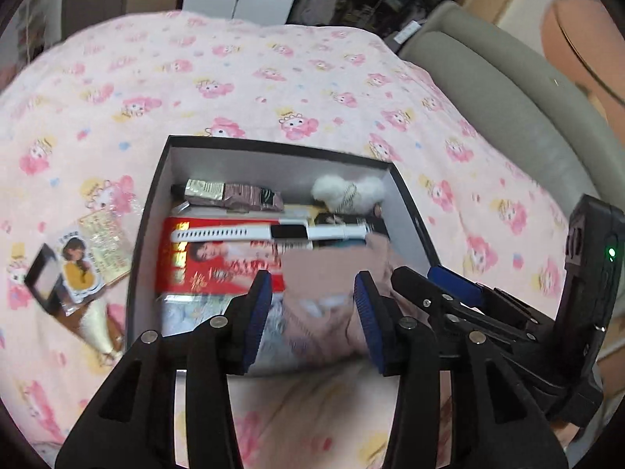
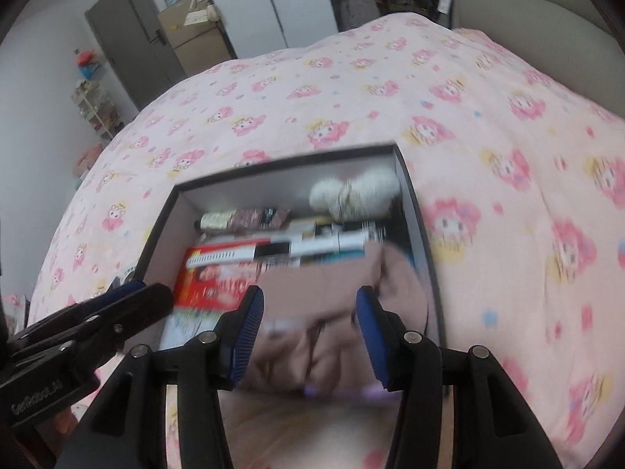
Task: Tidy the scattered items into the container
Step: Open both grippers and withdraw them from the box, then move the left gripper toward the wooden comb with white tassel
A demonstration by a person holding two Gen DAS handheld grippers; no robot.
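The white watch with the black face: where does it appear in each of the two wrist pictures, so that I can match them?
Left wrist view: the white watch lies flat across the middle of the black box, on a red printed item, above the left gripper.
Right wrist view: the watch, blurred, lies left of centre in the box, above the right gripper.
Shared landmark: the white fluffy item in the box's far right corner.
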